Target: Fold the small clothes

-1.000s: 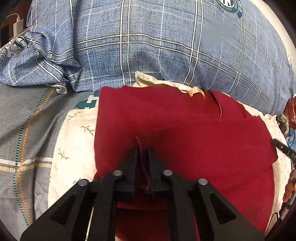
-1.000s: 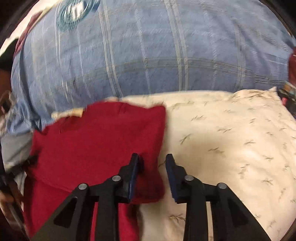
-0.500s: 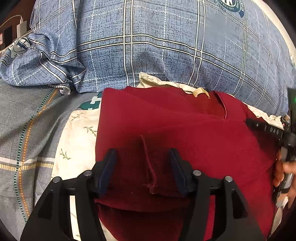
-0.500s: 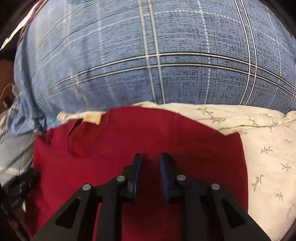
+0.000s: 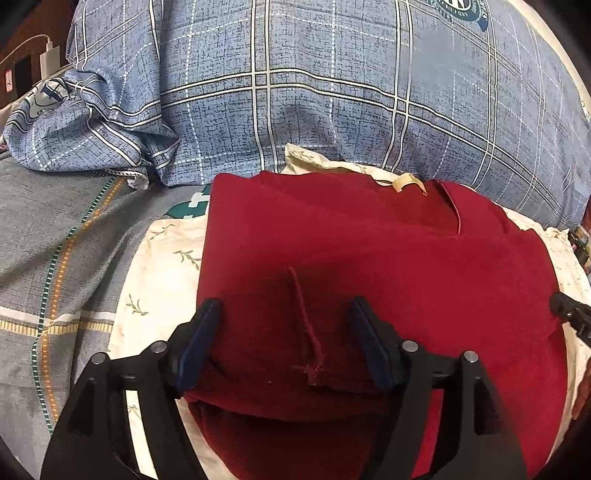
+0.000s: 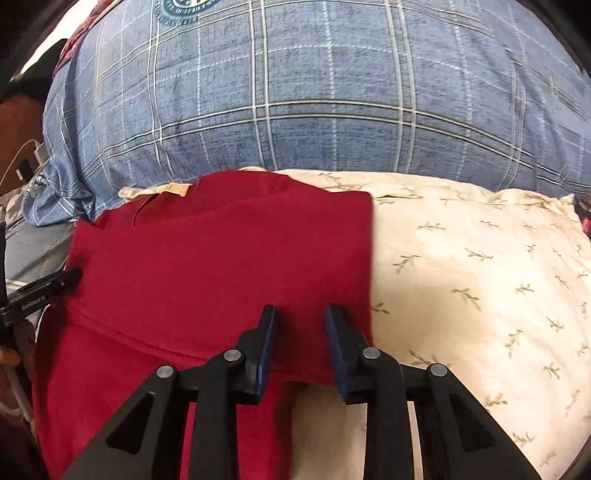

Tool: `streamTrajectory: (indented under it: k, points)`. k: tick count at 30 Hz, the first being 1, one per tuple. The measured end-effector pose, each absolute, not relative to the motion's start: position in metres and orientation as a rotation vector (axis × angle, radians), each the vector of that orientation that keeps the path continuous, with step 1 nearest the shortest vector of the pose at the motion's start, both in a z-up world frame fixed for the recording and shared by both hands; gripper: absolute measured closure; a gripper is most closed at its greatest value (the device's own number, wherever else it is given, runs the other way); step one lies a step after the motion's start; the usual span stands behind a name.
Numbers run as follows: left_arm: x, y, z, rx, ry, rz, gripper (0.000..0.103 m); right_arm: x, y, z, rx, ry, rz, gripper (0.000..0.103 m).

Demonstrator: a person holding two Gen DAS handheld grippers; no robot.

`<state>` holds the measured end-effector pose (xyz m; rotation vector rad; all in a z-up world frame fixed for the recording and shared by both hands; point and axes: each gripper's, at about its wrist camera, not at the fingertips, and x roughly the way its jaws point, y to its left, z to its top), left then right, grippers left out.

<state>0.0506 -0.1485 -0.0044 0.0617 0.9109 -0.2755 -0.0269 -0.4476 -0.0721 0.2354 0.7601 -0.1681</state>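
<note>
Blue plaid bedding fills the back of your left wrist view, bunched into a loose heap at the far left, with a grey striped sheet running down the left side. Ahead of it lies a cream pillow with a leaf print, and the folded red garment sits on top of that pillow, its tan neck label at the far edge near the plaid. Your left tongs stand wide apart over the near folded edge of the garment, holding nothing; a raised seam ridge with a frayed end runs up between the two blue-padded fingers. At the right border the black tip of the other tool shows beside the garment's edge. A white charger with its cable sits at the upper left. From the right wrist view, the same plaid bedding rises behind, carrying a round teal emblem at the top. The cream pillow spreads bare to the right, and the red garment covers its left half, right edge straight, label at the far corner. Your right tongs are parted, gripping nothing, poised over the near right corner of the folded layer. The left tool's black finger rests at the garment's left edge.
</note>
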Motion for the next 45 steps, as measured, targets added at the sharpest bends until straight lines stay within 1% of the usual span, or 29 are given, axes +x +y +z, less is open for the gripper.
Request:
streamTrajectory:
  k: [1, 2, 3, 6, 8, 9, 12, 15, 21, 26, 27, 28, 29, 31, 32, 33, 34, 38, 41, 42, 45]
  points:
    - [0.05, -0.147, -0.003, 0.059, 0.913, -0.277, 0.031, -0.029, -0.446, -0.067, 0.243, 0.759, -0.173, 0.072]
    - [0.048, -0.145, -0.002, 0.056, 0.915, -0.278, 0.031, -0.033, -0.447, -0.062, 0.254, 0.746, -0.171, 0.073]
    - [0.047, -0.143, 0.0, 0.054, 0.919, -0.279, 0.031, -0.038, -0.447, -0.056, 0.261, 0.728, -0.175, 0.071]
    - [0.041, -0.133, 0.005, 0.034, 0.934, -0.276, 0.031, -0.044, -0.448, -0.054, 0.236, 0.718, -0.192, 0.062]
    - [0.034, -0.122, 0.008, -0.004, 0.948, -0.283, 0.031, -0.031, -0.448, -0.072, 0.221, 0.81, -0.215, 0.06]
    - [0.028, -0.116, 0.011, -0.026, 0.955, -0.29, 0.031, -0.03, -0.449, -0.077, 0.224, 0.82, -0.214, 0.06]
    - [0.008, -0.1, 0.022, -0.031, 0.948, -0.291, 0.031, -0.049, -0.449, -0.062, 0.264, 0.773, -0.183, 0.059]
    - [-0.017, -0.089, 0.026, -0.021, 0.946, -0.314, 0.031, -0.073, -0.445, -0.053, 0.344, 0.764, -0.099, 0.051]
    - [-0.057, -0.073, 0.006, -0.067, 1.049, -0.357, 0.03, -0.11, -0.395, -0.055, 0.317, 0.78, 0.099, 0.049]
    - [-0.085, -0.069, 0.002, -0.064, 1.065, -0.379, 0.03, -0.121, -0.366, -0.06, 0.298, 0.769, 0.141, 0.048]
    - [-0.087, -0.069, -0.001, -0.065, 1.075, -0.384, 0.033, -0.123, -0.364, -0.062, 0.304, 0.769, 0.142, 0.048]
    - [-0.088, -0.07, -0.005, -0.066, 1.089, -0.389, 0.038, -0.124, -0.364, -0.064, 0.316, 0.77, 0.144, 0.048]
    - [-0.091, -0.072, -0.007, -0.049, 1.085, -0.385, 0.045, -0.125, -0.365, -0.065, 0.33, 0.775, 0.144, 0.048]
    - [-0.095, -0.078, -0.005, -0.007, 1.065, -0.405, 0.067, -0.124, -0.367, -0.067, 0.356, 0.79, 0.131, 0.048]
    - [-0.096, -0.08, -0.004, -0.013, 1.068, -0.414, 0.084, -0.127, -0.368, -0.066, 0.364, 0.79, 0.128, 0.048]
    - [-0.097, -0.079, -0.002, -0.017, 1.066, -0.41, 0.094, -0.129, -0.369, -0.064, 0.368, 0.782, 0.13, 0.048]
    - [-0.098, -0.078, -0.002, -0.018, 1.067, -0.408, 0.098, -0.131, -0.37, -0.061, 0.368, 0.774, 0.131, 0.048]
    - [-0.115, -0.059, 0.003, -0.042, 1.056, -0.381, 0.098, -0.143, -0.374, -0.055, 0.359, 0.742, 0.123, 0.048]
    - [-0.126, -0.048, 0.004, -0.051, 1.052, -0.37, 0.099, -0.15, -0.382, -0.056, 0.367, 0.736, 0.109, 0.045]
    - [-0.128, -0.048, 0.002, -0.034, 1.055, -0.363, 0.1, -0.15, -0.384, -0.058, 0.369, 0.741, 0.1, 0.044]
    - [-0.128, -0.049, -0.001, -0.035, 1.051, -0.342, 0.1, -0.147, -0.394, -0.069, 0.374, 0.784, 0.034, 0.044]
